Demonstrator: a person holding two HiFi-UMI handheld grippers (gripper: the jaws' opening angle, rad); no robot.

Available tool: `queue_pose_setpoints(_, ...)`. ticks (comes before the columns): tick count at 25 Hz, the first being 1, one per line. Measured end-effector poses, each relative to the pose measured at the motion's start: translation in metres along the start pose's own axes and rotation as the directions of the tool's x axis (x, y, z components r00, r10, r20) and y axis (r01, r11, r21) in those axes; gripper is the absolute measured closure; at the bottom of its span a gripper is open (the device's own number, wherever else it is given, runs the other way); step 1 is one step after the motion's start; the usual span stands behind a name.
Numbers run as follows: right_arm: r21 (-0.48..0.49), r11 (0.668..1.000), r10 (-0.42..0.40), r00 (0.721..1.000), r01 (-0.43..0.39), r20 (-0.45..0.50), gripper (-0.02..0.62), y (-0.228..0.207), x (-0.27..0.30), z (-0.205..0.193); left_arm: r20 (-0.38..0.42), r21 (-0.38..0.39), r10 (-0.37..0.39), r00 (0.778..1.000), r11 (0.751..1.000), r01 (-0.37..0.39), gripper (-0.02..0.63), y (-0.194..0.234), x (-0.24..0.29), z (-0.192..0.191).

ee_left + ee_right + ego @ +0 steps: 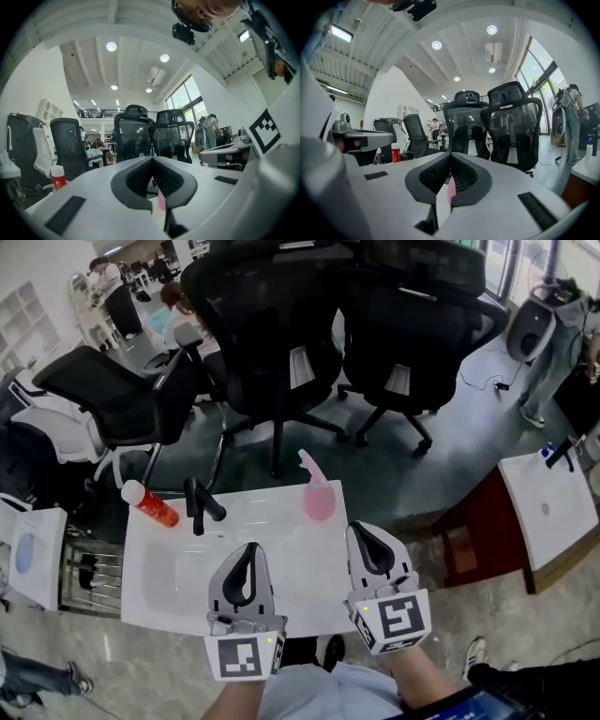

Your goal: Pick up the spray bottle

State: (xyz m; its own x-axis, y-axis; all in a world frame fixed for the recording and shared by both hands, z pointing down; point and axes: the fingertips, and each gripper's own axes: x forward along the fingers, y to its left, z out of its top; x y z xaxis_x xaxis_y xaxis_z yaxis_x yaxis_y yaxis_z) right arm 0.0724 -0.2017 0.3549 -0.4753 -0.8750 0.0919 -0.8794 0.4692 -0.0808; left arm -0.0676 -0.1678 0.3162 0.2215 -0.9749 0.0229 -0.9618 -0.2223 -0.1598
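Trouble looks likeliest at the moment of contact, to my eye. Both tools are pinched closed with nothing in them: the right gripper (pixel 360 532) has its black pads meeting at the tip, and so does the left gripper (pixel 248 551). The pink spray bottle (pixel 318 495) stands upright ahead of the right gripper and a little to its left, near the far edge of the white sink top (pixel 178 592), apart from both tools. If the right gripper goes in with its jaws together it will only shove the bottle. A tall, light thing so close to that edge could tip or slide off towards the office chairs (pixel 281 334) beyond. Opening late would do the same. The trigger head juts sideways at the top, so a grip taken too high might catch it and twist the bottle. The black tap (pixel 200 505) and the red bottle (pixel 150 504) sit ahead of the left gripper, off to its left, out of the likely path.
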Motion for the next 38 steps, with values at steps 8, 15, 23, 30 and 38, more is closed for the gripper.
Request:
queue_pose_setpoints(8, -0.004, 1.000, -0.002, 0.998, 0.002, -0.070, 0.553, -0.005, 0.044, -0.026, -0.033, -0.049, -0.051, 0.998, 0.998, 0.050, 0.591, 0.013, 0.043, -0.022)
queue_pose_setpoints(15, 0.011, 0.999, 0.053, 0.992, -0.052, -0.119, 0.365, -0.002, 0.087, -0.046, -0.089, -0.088, -0.073, 0.993, 0.994, 0.066, 0.591, 0.028, 0.076, -0.050)
queue_pose_setpoints(23, 0.009, 0.999, 0.040, 0.984, -0.039, -0.176, 0.333, -0.016, 0.129, -0.071, -0.136, -0.111, -0.075, 0.988, 0.992, 0.061, 0.591, 0.043, 0.110, -0.078)
queue_pose_setpoints(30, -0.001, 0.999, 0.036, 0.979, -0.037, -0.202, 0.333, -0.019, 0.156, -0.080, -0.172, -0.136, -0.087, 0.981, 0.989, 0.064, 0.591, 0.053, 0.128, -0.097)
queue_pose_setpoints(38, -0.007, 0.999, 0.032, 0.974, -0.035, -0.224, 0.342, -0.021, 0.174, -0.089, -0.184, -0.152, -0.111, 0.977, 0.985, 0.084, 0.591, 0.054, 0.141, -0.109)
